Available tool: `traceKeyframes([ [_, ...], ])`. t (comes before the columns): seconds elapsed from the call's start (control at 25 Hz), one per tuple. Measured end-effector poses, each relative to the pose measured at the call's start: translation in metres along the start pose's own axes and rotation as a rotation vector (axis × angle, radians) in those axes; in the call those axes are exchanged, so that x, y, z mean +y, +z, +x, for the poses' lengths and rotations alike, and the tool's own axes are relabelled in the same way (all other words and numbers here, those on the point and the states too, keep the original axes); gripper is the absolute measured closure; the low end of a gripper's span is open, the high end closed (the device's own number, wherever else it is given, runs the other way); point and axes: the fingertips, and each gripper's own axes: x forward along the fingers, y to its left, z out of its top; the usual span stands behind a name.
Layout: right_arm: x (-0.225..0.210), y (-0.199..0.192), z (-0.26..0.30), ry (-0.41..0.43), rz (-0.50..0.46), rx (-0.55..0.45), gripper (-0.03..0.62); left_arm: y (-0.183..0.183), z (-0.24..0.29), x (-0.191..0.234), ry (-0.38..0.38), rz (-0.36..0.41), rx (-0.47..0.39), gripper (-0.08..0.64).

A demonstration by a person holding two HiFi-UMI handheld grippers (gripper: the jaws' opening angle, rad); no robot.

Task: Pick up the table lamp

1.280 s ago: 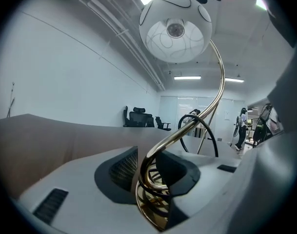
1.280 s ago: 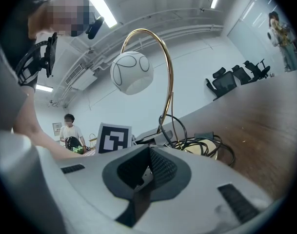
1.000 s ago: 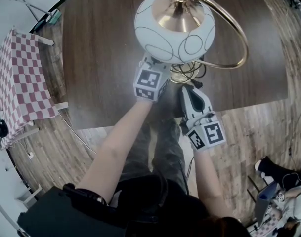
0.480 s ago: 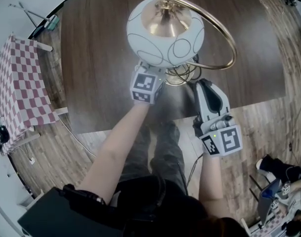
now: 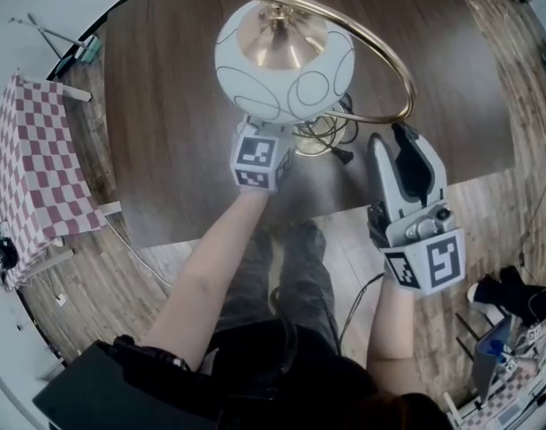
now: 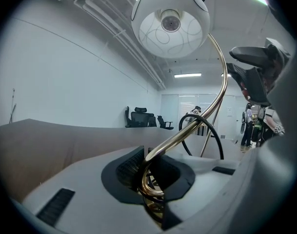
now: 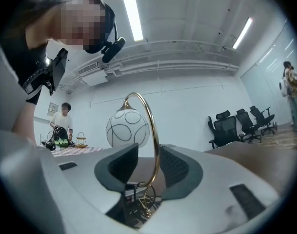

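The table lamp has a white globe shade [image 5: 283, 61] with dark line circles, hung from a curved brass stem [image 5: 385, 56]. Its base [image 5: 310, 140] sits on the dark table. My left gripper [image 5: 259, 155] reaches in under the globe. In the left gripper view it [image 6: 150, 172] is shut on the brass stem [image 6: 187, 126] low down, near the base. My right gripper [image 5: 403, 137] hovers to the right of the lamp, its jaws opening wide. The stem [image 7: 153, 130] shows in the gap of the right gripper [image 7: 148, 167], and neither pad touches it.
The dark wooden table [image 5: 165, 106] ends at its near edge just behind both grippers. A black cable [image 5: 337, 146] coils at the lamp base. A red-checked table [image 5: 35, 150] stands at the left. Office chairs [image 7: 236, 123] and a person [image 7: 64, 118] are far off.
My right gripper has risen and moved right, away from the lamp base, and its jaws have gone from shut to wide apart. The left gripper has kept its grip on the stem.
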Motion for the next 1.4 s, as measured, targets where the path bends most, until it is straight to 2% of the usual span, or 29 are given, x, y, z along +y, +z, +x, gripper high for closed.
traceKeyframes([
  [0.28, -0.001, 0.032, 0.011, 0.033, -0.056, -0.056, 0.453, -0.002, -0.001, 0.001, 0.008, 0.001, -0.002, 0.535],
  [0.32, 0.000, 0.037, 0.014, 0.045, -0.066, -0.062, 0.470, -0.002, -0.001, 0.001, 0.009, 0.002, -0.001, 0.535],
  [0.56, 0.010, 0.060, 0.029, 0.129, -0.150, -0.062, 0.476, 0.000, -0.002, 0.001, 0.016, 0.005, 0.003, 0.535],
  [0.64, 0.010, 0.064, 0.033, 0.140, -0.158, -0.068, 0.500, -0.001, -0.001, 0.001, 0.015, 0.008, 0.003, 0.535],
  [0.96, 0.016, 0.074, 0.045, 0.169, -0.180, -0.067, 0.517, -0.001, -0.002, 0.001, 0.012, 0.010, 0.002, 0.536],
  [1.4, 0.031, 0.096, 0.058, 0.227, -0.184, -0.118, 0.548, 0.000, 0.000, 0.000, 0.012, 0.011, 0.002, 0.537],
])
